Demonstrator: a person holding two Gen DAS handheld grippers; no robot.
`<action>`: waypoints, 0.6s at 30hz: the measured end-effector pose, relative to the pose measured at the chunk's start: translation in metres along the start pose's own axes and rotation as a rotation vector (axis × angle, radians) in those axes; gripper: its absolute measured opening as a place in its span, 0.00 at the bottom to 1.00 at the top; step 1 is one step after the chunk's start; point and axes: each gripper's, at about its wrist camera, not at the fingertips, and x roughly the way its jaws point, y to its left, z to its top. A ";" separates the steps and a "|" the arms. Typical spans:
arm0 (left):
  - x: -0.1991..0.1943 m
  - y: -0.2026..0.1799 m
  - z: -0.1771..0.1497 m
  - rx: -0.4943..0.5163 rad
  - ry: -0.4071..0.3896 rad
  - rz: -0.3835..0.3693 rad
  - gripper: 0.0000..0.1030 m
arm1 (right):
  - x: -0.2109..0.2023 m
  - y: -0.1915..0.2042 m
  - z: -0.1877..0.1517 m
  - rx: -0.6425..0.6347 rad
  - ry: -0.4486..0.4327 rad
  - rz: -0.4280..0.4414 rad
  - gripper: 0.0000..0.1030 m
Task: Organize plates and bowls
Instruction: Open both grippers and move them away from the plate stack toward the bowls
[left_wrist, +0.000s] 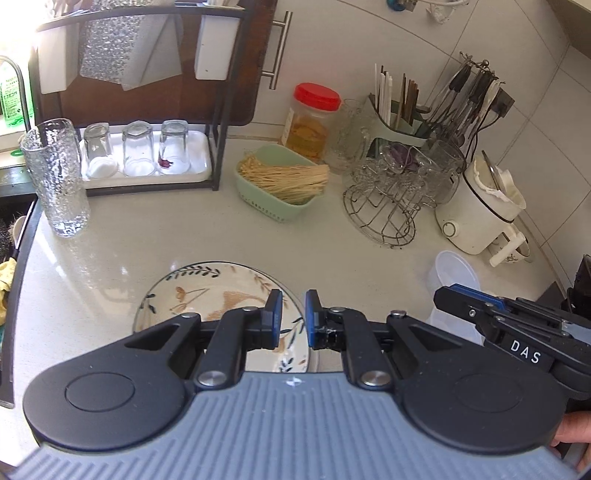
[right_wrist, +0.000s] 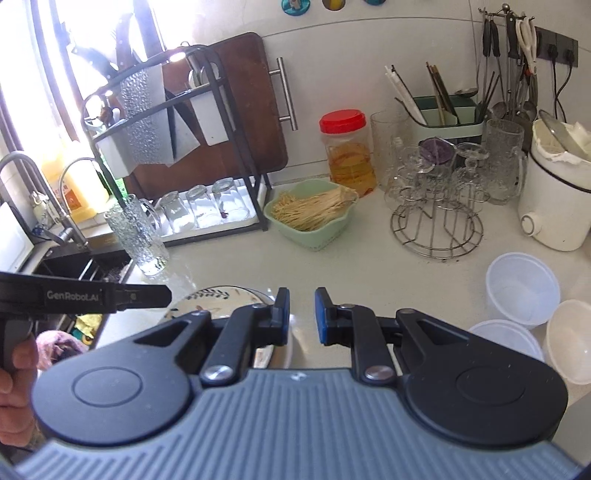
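left gripper (left_wrist: 293, 319): jaws parted, empty; floral plate (left_wrist: 207, 291) flat on countertop (left_wrist: 147, 240) directly beneath, nearest | right gripper (right_wrist: 301, 317): parted, empty; plastic bowls (right_wrist: 522, 284) to its right; plate at its left

White capitals "DAS" stand on the black body of the right tongs (left_wrist: 469, 295), seen from the left wrist view where they reach in from the right edge. In the right wrist view, pale grey letters "GenRobot.AI" run along the flat black side of the left tongs (right_wrist: 162, 293), which enter from the left edge (the print is small but legible). A green bottle (left_wrist: 13, 96) at the far left by the window carries a label with print, too washed out by the light to read. Nothing else in either view bears readable writing.
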 end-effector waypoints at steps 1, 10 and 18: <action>0.003 -0.006 -0.001 -0.004 -0.001 -0.001 0.14 | -0.002 -0.006 -0.001 -0.002 -0.002 -0.003 0.18; 0.021 -0.071 -0.014 0.035 0.017 -0.045 0.14 | -0.025 -0.054 -0.021 0.013 0.013 -0.055 0.18; 0.035 -0.129 -0.034 0.085 0.039 -0.053 0.14 | -0.054 -0.098 -0.039 0.034 0.007 -0.076 0.18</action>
